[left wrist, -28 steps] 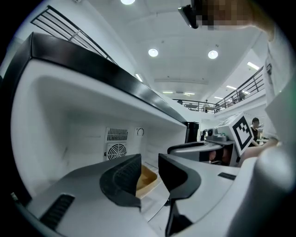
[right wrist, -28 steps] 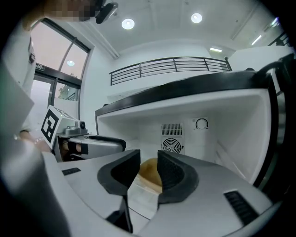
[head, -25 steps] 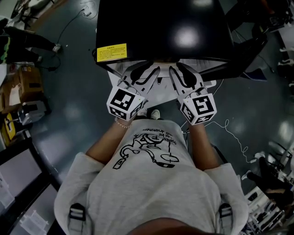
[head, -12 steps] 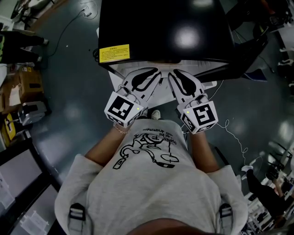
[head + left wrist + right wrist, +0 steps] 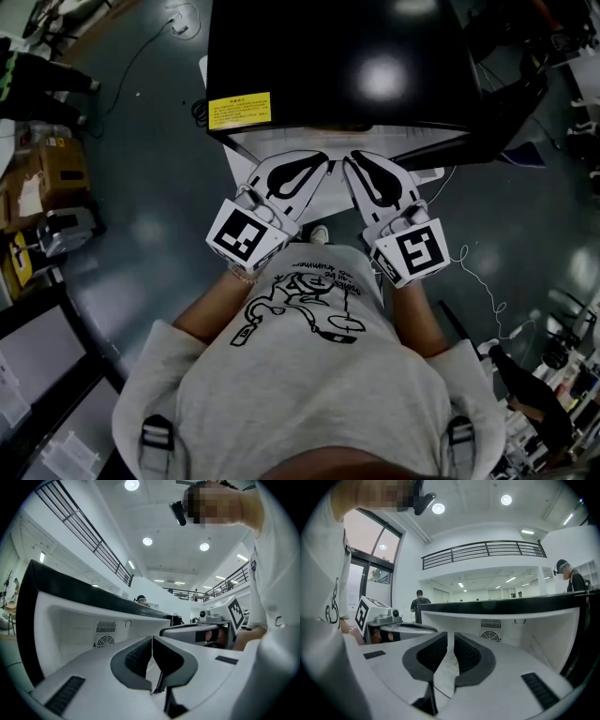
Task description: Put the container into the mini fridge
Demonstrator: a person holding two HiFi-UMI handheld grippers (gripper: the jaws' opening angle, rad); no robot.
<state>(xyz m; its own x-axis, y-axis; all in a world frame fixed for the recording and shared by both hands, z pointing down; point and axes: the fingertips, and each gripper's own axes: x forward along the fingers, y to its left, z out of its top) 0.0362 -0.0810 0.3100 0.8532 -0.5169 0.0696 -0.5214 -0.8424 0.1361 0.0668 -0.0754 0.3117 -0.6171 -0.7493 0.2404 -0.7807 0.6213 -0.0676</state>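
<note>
Drawn back from the black, white-lined mini fridge point(image 5: 337, 56), the left gripper point(image 5: 152, 640) has clamped shut, empty; the right gripper point(image 5: 451, 637), jaws just closing on nothing, leaves a slit.

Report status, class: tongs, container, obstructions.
Left tongs shut, empty. Right tongs just closing, narrow gap, empty. Container not in view. Black mini fridge with white interior open ahead; no obstruction seen.

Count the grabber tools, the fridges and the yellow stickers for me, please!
grippers: 2 (left gripper shut, empty; right gripper has just been closing its jaws, a thin gap left, nothing between them)
mini fridge: 1
yellow sticker: 1
total: 4
</note>
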